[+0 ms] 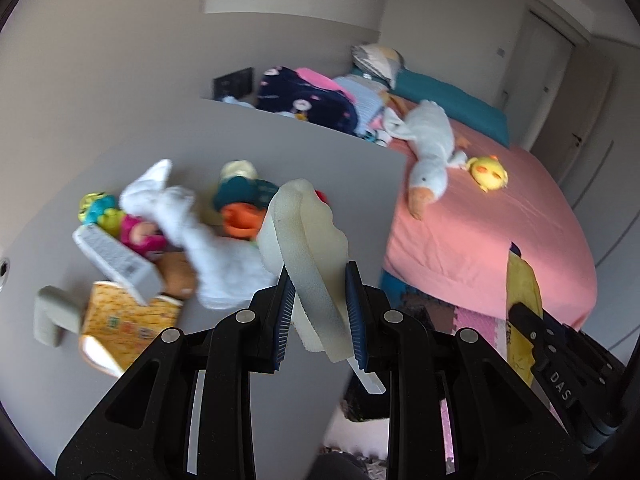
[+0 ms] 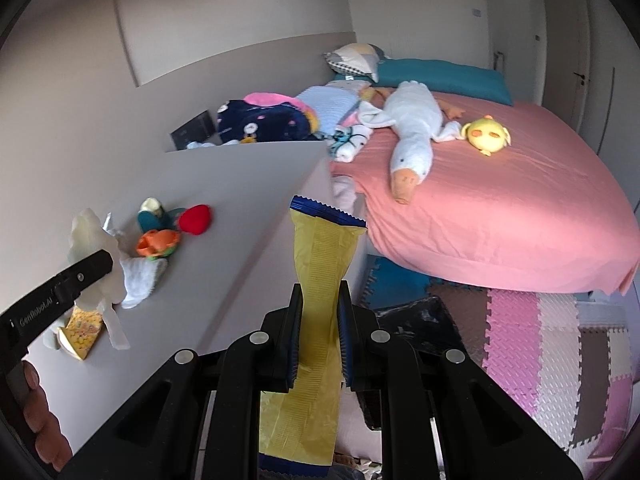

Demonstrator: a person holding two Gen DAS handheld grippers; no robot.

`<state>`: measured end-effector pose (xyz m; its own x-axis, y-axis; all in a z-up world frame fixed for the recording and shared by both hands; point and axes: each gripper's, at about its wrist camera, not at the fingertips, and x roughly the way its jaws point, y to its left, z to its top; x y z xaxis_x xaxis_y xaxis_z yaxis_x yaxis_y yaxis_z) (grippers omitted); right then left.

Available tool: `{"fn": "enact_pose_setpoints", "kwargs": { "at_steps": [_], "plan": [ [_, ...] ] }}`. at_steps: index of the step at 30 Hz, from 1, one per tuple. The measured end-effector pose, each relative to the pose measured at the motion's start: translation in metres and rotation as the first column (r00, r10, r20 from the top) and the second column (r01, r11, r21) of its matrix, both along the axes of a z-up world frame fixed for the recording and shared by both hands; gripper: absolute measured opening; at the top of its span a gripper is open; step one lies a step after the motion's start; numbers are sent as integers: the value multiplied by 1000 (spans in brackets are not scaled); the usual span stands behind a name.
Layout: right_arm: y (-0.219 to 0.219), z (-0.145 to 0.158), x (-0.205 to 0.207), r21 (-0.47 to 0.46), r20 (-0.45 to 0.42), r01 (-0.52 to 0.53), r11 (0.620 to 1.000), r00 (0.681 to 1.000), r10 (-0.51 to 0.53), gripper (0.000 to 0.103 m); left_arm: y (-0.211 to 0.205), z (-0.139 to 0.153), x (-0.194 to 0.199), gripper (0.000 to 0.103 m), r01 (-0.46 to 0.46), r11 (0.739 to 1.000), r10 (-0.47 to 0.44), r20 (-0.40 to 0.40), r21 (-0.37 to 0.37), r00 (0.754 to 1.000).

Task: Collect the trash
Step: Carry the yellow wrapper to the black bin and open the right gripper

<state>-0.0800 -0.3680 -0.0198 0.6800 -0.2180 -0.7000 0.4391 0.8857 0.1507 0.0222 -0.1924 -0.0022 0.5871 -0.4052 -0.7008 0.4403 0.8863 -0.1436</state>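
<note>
In the left wrist view my left gripper (image 1: 320, 284) is shut on a thick piece of white foam (image 1: 308, 236), which stands up between the blue pads above the grey table (image 1: 200, 140). My right gripper (image 2: 320, 296) is shut on a flattened yellow wrapper (image 2: 324, 248) with blue serrated ends, held past the table's corner. Each gripper shows in the other's view: the right gripper (image 1: 520, 312) with the yellow wrapper (image 1: 522, 280) at the right edge, and the left gripper (image 2: 102, 266) with the foam (image 2: 90, 236) at the left.
On the table lie small toys (image 1: 240, 200), a white plush (image 1: 180, 216), a white box (image 1: 116, 256), a yellow printed carton (image 1: 120, 320) and a grey L-shaped foam piece (image 1: 52, 312). A pink-sheeted bed (image 2: 500, 208) holds a goose plush (image 2: 412, 136). A dark bin (image 2: 416, 316) stands on the foam mat floor (image 2: 540, 340).
</note>
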Motion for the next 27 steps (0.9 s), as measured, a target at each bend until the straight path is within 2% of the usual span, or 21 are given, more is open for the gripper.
{"fn": "enact_pose_setpoints", "kwargs": {
  "at_steps": [7, 12, 14, 15, 16, 17, 18, 20, 27],
  "plan": [
    [-43, -7, -11, 7, -20, 88, 996, 996, -88, 17, -52, -11, -8, 25, 105, 994, -104, -25, 31, 994],
    [-73, -13, -16, 13, -37, 135, 991, 990, -134, 17, -89, -21, -13, 25, 187, 980, -185, -31, 70, 982],
    [-85, -15, -16, 13, -42, 153, 988, 987, -152, 17, -102, -24, -12, 29, 219, 973, -216, -42, 78, 976],
    [-92, -15, -15, 6, -51, 160, 987, 986, -159, 23, -112, -25, -10, 37, 242, 967, -239, -51, 80, 970],
    [-98, -16, -13, -8, -61, 176, 984, 983, -176, 39, -118, -25, -9, 61, 253, 964, -249, -54, 87, 967],
    [-102, -16, -12, -23, -61, 192, 981, 979, -193, 48, -126, -25, -9, 72, 267, 959, -263, -51, 96, 963],
    [-109, -15, -13, -42, -59, 215, 976, 974, -217, 60, -136, -24, -9, 88, 273, 955, -273, -18, 117, 962],
    [-122, -16, -13, -47, -59, 246, 968, 967, -249, 61, -148, -23, -11, 91, 266, 952, -272, 22, 152, 962],
    [-143, -20, -19, -27, -56, 282, 959, 957, -283, 61, -168, -26, -4, 91, 283, 945, -287, 3, 166, 958]
  ]
}}
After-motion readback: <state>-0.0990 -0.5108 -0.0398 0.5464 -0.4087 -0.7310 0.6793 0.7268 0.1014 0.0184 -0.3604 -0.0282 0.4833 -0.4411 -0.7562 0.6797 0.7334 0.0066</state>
